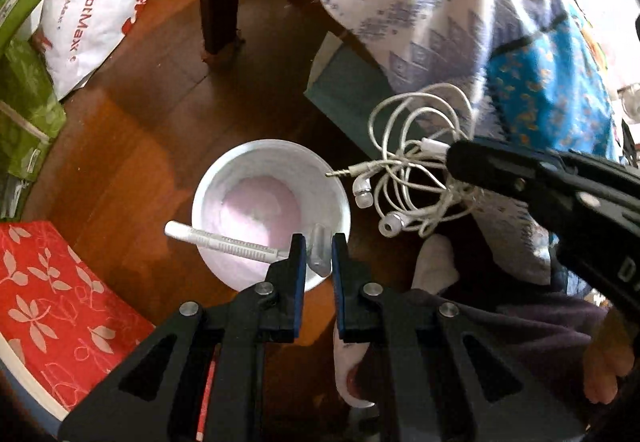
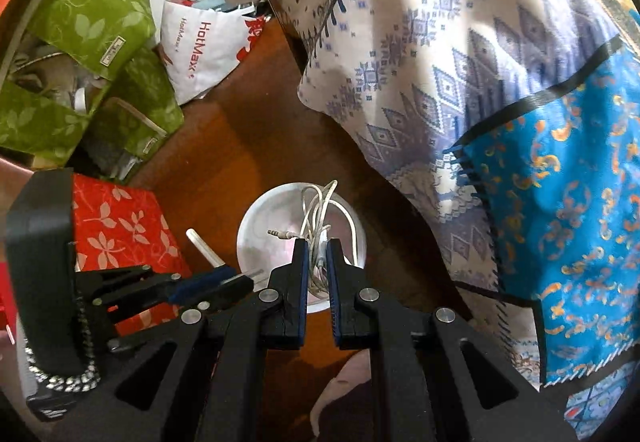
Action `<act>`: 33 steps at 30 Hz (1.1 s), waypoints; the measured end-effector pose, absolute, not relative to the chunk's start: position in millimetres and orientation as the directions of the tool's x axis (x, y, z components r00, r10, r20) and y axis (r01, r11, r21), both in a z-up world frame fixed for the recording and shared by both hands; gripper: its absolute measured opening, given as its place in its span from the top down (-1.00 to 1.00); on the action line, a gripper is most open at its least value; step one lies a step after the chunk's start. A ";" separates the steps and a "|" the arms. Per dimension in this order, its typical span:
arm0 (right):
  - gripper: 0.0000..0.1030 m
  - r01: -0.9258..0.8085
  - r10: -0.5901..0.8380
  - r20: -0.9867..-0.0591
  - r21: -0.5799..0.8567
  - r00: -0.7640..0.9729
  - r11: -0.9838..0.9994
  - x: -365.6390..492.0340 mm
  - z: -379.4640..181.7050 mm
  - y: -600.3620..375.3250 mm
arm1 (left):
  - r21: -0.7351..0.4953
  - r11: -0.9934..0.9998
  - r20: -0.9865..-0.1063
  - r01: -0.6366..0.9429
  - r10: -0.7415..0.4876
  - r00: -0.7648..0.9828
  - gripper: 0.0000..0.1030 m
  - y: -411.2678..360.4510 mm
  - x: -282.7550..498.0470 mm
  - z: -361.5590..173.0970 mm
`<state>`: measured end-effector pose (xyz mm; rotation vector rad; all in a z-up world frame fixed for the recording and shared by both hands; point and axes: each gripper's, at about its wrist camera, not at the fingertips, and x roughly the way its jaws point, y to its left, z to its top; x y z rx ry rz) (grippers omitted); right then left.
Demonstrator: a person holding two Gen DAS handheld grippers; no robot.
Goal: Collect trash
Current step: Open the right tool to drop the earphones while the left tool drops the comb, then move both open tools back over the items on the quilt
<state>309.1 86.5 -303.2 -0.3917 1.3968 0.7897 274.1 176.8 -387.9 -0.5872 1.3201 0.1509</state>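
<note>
A patterned blanket (image 2: 460, 74) hangs far beyond the fingers, over the wooden floor (image 1: 152, 122). A white bin (image 1: 272, 210) stands on the floor directly under both pairs of fingers. The right gripper (image 2: 318, 248) pinches a tangled white earphone cable (image 2: 320, 214) above the bin. The left gripper (image 1: 318, 242) pinches a white disposable razor (image 1: 224, 242), whose handle points left across the bin's rim.

The white plastic bag (image 1: 86, 28) on the floor reads "HotMax" in red.
</note>
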 end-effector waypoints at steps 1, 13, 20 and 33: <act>0.83 -0.695 0.259 -0.965 0.203 -0.024 0.690 308.7 -304.0 87.7 | -0.315 0.842 -0.940 -0.439 -0.214 0.264 0.79 178.2 272.8 -387.9; 0.31 -0.701 0.278 -0.954 0.273 -0.110 0.658 302.1 -309.9 95.2 | -0.285 0.819 -0.943 -0.498 -0.145 0.300 0.34 199.9 243.9 -358.1; 0.12 -0.699 0.302 -0.951 0.260 -0.067 0.666 299.0 -292.8 87.7 | -0.228 0.844 -0.943 -0.485 -0.068 0.325 0.34 198.7 233.6 -329.8; 0.12 -0.743 0.380 -0.914 0.155 0.143 0.652 273.0 -209.2 49.9 | -0.192 0.885 -0.886 -0.424 0.030 0.463 0.34 169.4 220.4 -244.0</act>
